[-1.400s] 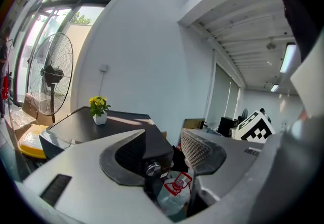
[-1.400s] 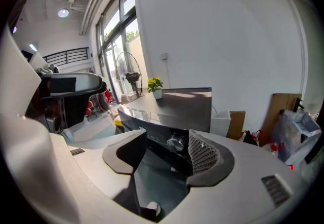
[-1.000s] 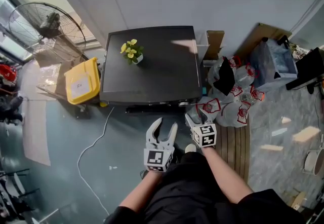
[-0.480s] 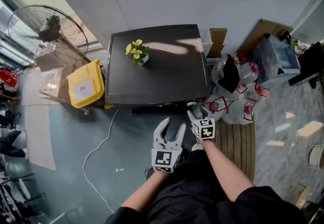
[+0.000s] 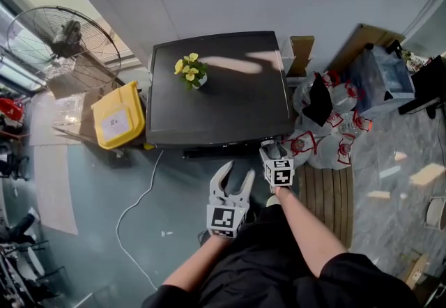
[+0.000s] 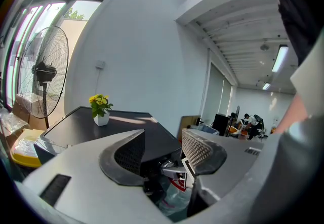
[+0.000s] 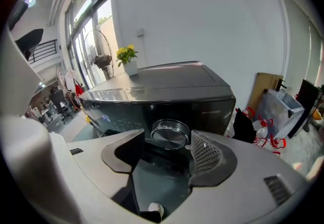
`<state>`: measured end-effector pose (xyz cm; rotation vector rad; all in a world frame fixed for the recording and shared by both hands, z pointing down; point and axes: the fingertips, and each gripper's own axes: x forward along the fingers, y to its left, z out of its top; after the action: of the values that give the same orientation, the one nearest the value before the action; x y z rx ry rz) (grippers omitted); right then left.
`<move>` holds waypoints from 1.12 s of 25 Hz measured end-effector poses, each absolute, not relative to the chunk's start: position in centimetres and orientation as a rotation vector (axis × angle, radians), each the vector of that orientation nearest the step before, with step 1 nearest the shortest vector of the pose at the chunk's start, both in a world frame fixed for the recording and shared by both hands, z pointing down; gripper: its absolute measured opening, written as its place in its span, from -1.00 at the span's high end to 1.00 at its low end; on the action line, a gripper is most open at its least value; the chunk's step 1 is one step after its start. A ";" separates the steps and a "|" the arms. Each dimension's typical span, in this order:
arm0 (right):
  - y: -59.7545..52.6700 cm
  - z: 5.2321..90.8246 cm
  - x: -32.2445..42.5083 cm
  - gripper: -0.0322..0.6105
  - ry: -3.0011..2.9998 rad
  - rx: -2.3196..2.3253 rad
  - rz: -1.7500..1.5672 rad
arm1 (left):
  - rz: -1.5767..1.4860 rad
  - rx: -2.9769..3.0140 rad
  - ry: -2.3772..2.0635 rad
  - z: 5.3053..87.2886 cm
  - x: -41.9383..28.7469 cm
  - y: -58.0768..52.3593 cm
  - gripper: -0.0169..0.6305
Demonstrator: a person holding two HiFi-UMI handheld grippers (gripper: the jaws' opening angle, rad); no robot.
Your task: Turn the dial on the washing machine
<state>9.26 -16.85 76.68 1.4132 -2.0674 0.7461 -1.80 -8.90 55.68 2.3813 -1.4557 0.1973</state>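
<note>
Your right hand-held gripper (image 7: 168, 151) has just been opening its jaws wide. Nothing's pinched: the silver dial (image 7: 170, 134) sits just ahead of the tips, untouched, on the front panel of the dark washing machine (image 7: 172, 88), near its right corner. Your left hand-held gripper (image 6: 162, 148) is spread too and empty (a flower pot (image 5: 189, 71) stands on the machine's top).
</note>
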 end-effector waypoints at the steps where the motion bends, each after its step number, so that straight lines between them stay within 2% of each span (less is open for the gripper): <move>1: -17.0 76.7 9.4 0.12 -2.055 1.425 0.741 | 0.191 2.380 -1.456 55.8 -1.9 -8.9 0.32; 28: -18.3 77.2 9.7 0.14 -2.075 1.414 0.875 | 0.258 2.395 -1.379 56.9 -1.0 -9.7 0.32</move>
<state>9.70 -18.28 77.22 1.4138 -2.0747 0.8748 -1.00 -9.70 56.85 2.3947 -1.3792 0.2583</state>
